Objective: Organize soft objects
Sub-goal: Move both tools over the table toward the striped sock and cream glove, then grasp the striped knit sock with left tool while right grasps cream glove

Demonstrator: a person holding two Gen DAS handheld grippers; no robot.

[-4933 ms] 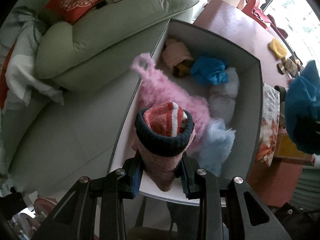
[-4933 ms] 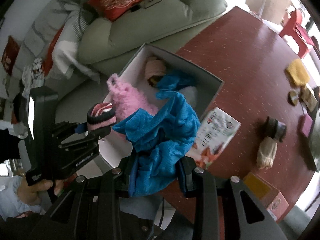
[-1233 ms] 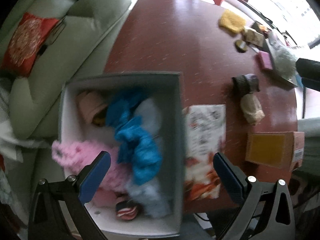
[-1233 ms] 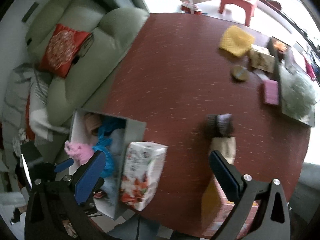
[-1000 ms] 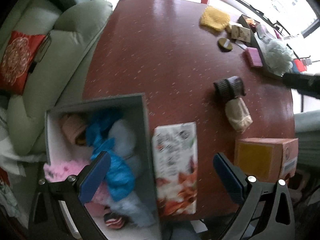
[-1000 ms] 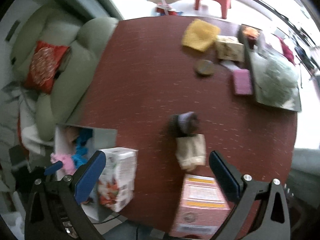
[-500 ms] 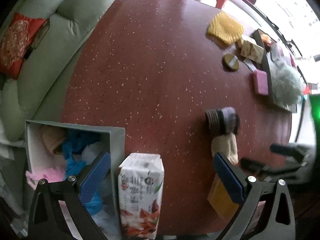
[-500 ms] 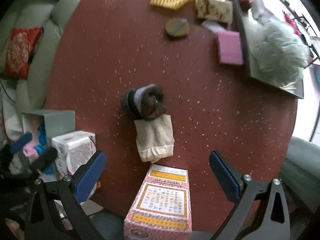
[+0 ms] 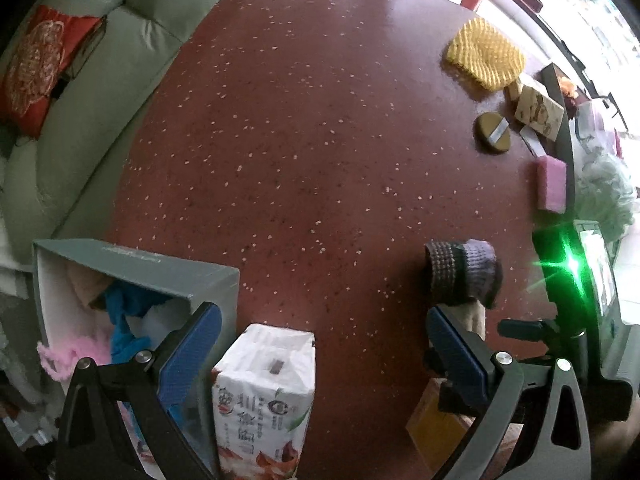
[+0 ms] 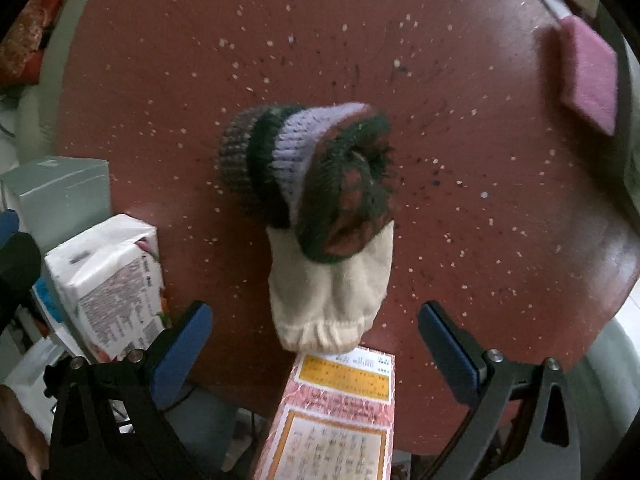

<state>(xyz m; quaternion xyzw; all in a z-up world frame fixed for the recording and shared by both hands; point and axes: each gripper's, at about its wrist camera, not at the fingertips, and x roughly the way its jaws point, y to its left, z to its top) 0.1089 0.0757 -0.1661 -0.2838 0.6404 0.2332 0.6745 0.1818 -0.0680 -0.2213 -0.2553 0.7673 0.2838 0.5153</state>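
The round table [image 9: 304, 128] is a hard, glossy red-brown slab flecked with pale specks. At its near edge stands the grey box [image 9: 132, 268], stiff card with a white inside, already holding a jumble of blue, pink and pale fluffy pieces. Just beside the box stands a tissue pack [image 9: 266, 396] in crinkly printed plastic, and a pink-and-yellow carton [image 10: 332, 416] sits at the table's rim.

The next thing to tidy looks like the knitted hat [image 10: 308, 176], a chunky ribbed roll in purple, green and rust bands, lying on the table with a cream sock [image 10: 330, 300] tucked against it, touching. Both should be light, limp and squashy, neither slippery nor breakable; a pinch across the hat's thick rolled middle, or the sock's gathered cuff, seems the surest hold.

The right gripper [image 10: 314, 332] hovers over the sock, jaws spread wide and empty. The left gripper [image 9: 320, 334] hangs nearer the box, jaws likewise released, holding nothing
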